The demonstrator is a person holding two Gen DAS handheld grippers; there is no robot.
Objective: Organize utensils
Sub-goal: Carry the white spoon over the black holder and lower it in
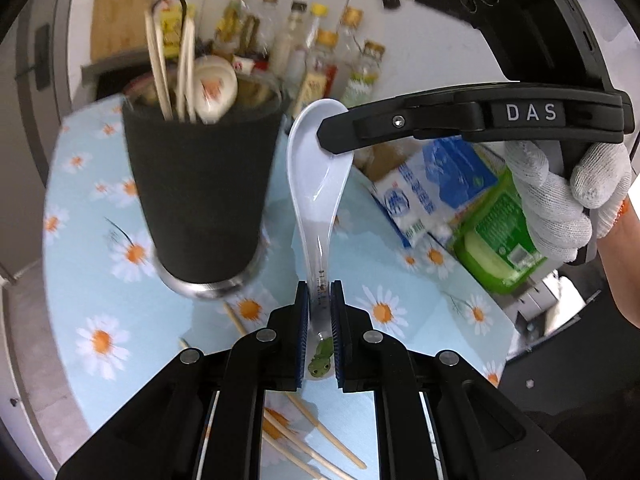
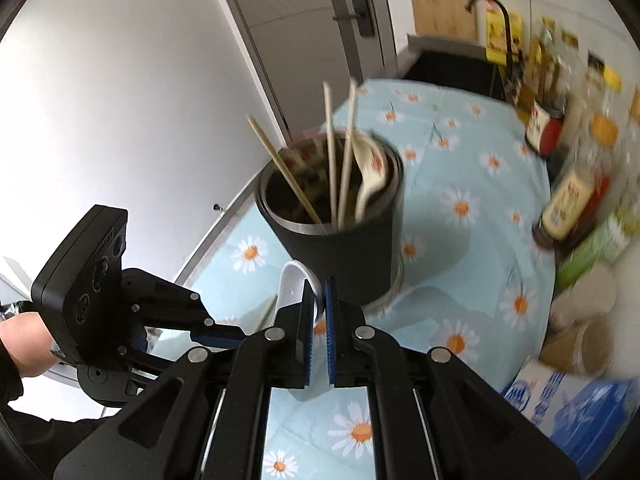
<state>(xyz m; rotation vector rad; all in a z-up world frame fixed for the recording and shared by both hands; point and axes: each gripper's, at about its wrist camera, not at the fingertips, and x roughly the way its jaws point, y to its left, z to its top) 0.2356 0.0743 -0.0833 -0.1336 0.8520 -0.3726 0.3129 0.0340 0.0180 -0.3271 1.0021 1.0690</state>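
Note:
My left gripper is shut on the handle of a white ceramic spoon with a green frog print, held above the table. My right gripper is shut on the rim of that spoon's bowl; its finger reaches in from the right in the left wrist view. The black utensil cup stands just left of the spoon, holding chopsticks and a cream spoon. It also shows in the right wrist view. Loose chopsticks lie on the table below my left gripper.
The round table has a blue daisy cloth. Sauce bottles crowd the back. A milk carton and a green box lie at the right. A sink and black tap are beyond the table.

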